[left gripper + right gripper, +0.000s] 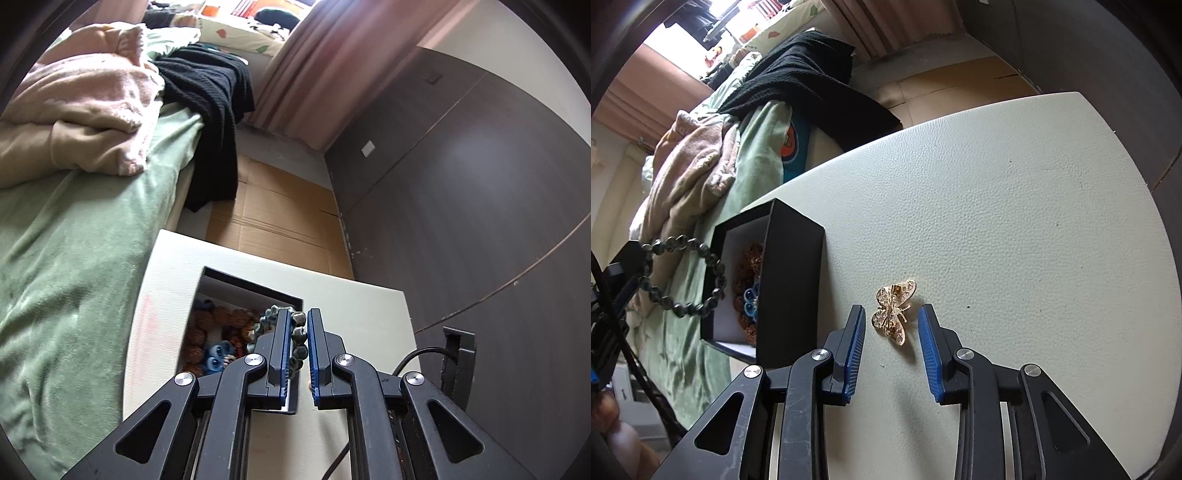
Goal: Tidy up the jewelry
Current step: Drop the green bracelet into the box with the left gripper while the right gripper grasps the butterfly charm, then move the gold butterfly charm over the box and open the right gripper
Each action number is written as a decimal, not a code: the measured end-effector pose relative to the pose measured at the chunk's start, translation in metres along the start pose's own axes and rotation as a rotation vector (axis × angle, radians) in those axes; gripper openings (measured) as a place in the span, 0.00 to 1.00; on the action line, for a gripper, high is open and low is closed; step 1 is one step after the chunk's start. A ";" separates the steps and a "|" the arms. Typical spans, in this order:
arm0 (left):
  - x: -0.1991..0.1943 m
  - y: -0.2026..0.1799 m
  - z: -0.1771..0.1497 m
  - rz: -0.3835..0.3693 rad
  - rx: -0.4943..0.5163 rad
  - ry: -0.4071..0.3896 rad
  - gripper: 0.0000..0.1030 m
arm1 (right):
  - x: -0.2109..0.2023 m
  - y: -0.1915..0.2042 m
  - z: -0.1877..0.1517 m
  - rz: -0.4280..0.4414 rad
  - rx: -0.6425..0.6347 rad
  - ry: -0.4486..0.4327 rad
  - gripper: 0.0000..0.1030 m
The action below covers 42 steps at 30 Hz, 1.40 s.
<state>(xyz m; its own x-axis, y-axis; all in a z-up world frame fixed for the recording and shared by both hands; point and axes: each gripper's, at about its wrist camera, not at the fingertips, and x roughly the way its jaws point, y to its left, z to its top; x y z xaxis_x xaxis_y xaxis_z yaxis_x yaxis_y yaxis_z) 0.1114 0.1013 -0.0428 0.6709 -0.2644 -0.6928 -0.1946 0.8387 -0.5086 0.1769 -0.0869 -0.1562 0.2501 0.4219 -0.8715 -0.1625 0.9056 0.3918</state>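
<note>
My left gripper [298, 315] is shut on a dark grey beaded bracelet [299, 338] and holds it over the open black box [236, 291]. The box holds brown beads and a blue piece. In the right wrist view the bracelet [683, 275] hangs as a loop from the left gripper above the box [792, 266]. My right gripper [892, 314] is open, low over the white table [1015, 206]. A gold butterfly brooch [894, 312] lies on the table between its fingertips, touching neither.
A bed with a green sheet [74, 258], pink blanket [85, 99] and black garment [210, 99] runs along the table's left side. Cardboard [273, 218] covers the floor beyond. A dark wall panel [480, 206] stands at the right.
</note>
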 end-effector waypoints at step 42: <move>-0.006 0.041 0.011 0.085 -0.097 -0.010 0.74 | -0.034 0.076 0.002 0.351 -0.096 -0.147 0.29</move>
<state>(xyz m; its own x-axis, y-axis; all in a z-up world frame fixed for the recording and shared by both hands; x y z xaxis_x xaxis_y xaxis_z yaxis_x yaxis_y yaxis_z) 0.1073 0.1423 -0.0543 0.6559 -0.1897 -0.7306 -0.3188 0.8078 -0.4958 0.1575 -0.0320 -0.0960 0.2968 0.7131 -0.6351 -0.3490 0.7001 0.6230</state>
